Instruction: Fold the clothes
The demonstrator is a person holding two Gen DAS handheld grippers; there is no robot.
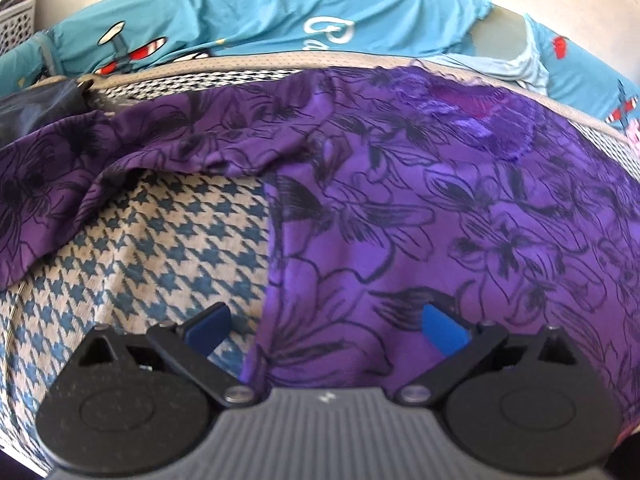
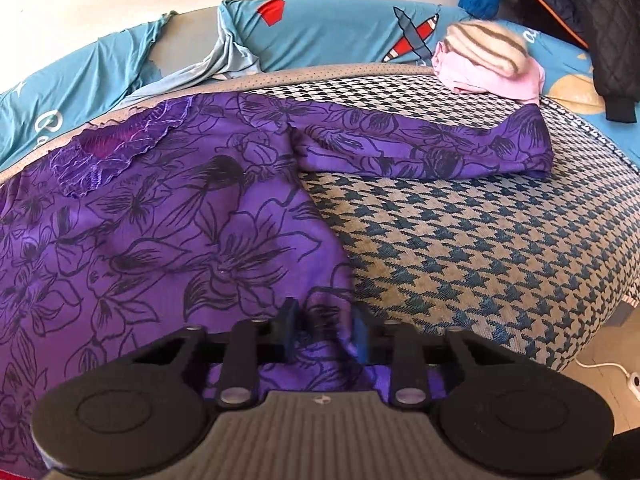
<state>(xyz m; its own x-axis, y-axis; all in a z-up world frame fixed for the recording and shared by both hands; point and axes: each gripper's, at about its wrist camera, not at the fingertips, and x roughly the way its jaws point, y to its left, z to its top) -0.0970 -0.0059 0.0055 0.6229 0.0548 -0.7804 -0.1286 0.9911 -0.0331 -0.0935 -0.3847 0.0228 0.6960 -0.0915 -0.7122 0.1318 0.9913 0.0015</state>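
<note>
A purple top with a black flower print [image 1: 440, 208] [image 2: 160, 240] lies spread flat on a houndstooth cushion [image 1: 160, 248] [image 2: 480, 248], its lace neckline [image 2: 120, 148] at the far side. One sleeve [image 2: 420, 144] stretches right, the other [image 1: 120, 148] left. My left gripper [image 1: 328, 326] is open low over the top's left hem edge; its right pad is over the cloth and its left pad over the cushion. My right gripper [image 2: 325, 324] is shut on a bunched fold of the top's right hem corner.
Teal printed sheets [image 1: 260, 12] [image 2: 328, 36] run behind the cushion. A pink and striped pile of clothes [image 2: 488, 60] sits at the far right corner, under a dark quilted jacket [image 2: 600, 20]. A grey basket [image 1: 16, 24] stands far left. A white cable [image 2: 600, 366] lies on the floor.
</note>
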